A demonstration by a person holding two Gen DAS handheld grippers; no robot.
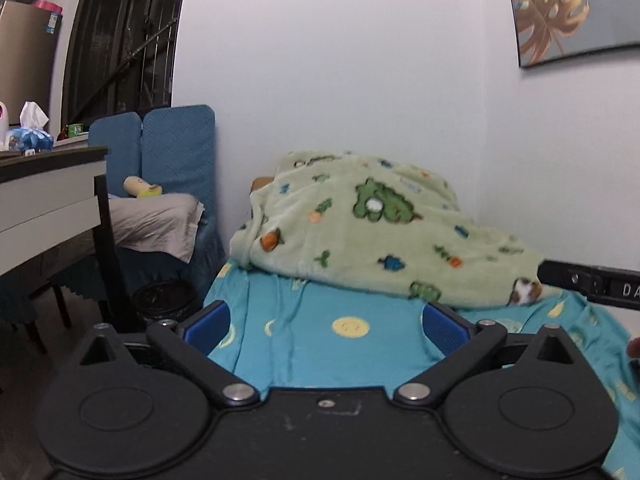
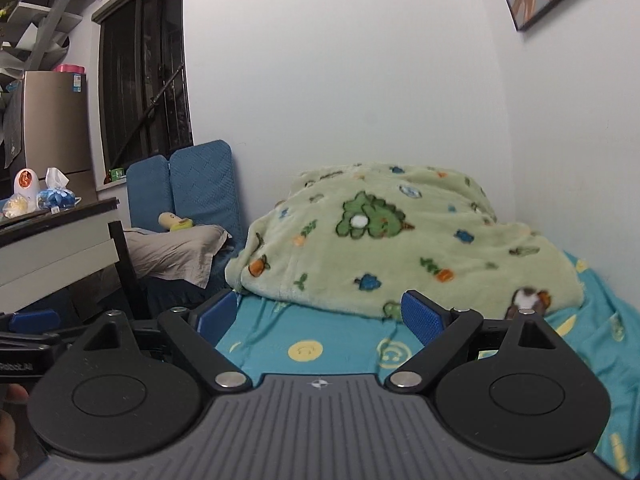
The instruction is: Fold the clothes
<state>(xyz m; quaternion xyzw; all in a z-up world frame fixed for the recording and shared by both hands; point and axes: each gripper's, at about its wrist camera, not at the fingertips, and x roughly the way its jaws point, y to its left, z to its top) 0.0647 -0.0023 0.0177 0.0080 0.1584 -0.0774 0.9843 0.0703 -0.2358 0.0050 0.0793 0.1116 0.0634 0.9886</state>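
The left tool (image 1: 326,326), black-armed with blue ribbed pads, is seen spread wide, and nothing is held between its pads; only the turquoise bed sheet printed with yellow smiling faces and moons (image 1: 304,344) is seen through the gap. The right tool (image 2: 320,316), of the same make, is likewise held wide apart and empty above the same sheet (image 2: 280,336).

A pale green fleece garment or blanket patterned with green dinosaurs and orange carrots (image 1: 372,236) is heaped in a rumpled mound at the far end of the bed, against the white wall and into the corner; which of the two it is cannot be told. Its near edge is draped onto the sheet just beyond the pads of both tools, and it is touched by neither. In the right wrist view the same mound (image 2: 384,240) is seen partly behind the right-hand pad.

At the right edge of the left wrist view, a black arm of the right tool is seen beside the mound.

To the left of the bed a grey pillow (image 1: 160,220) is laid before a blue quilted headboard (image 1: 176,144), with a small cream and yellow toy (image 1: 142,188) on it. Further left a white and dark worktop (image 1: 48,184) is seen bearing a tissue pack (image 1: 32,132).
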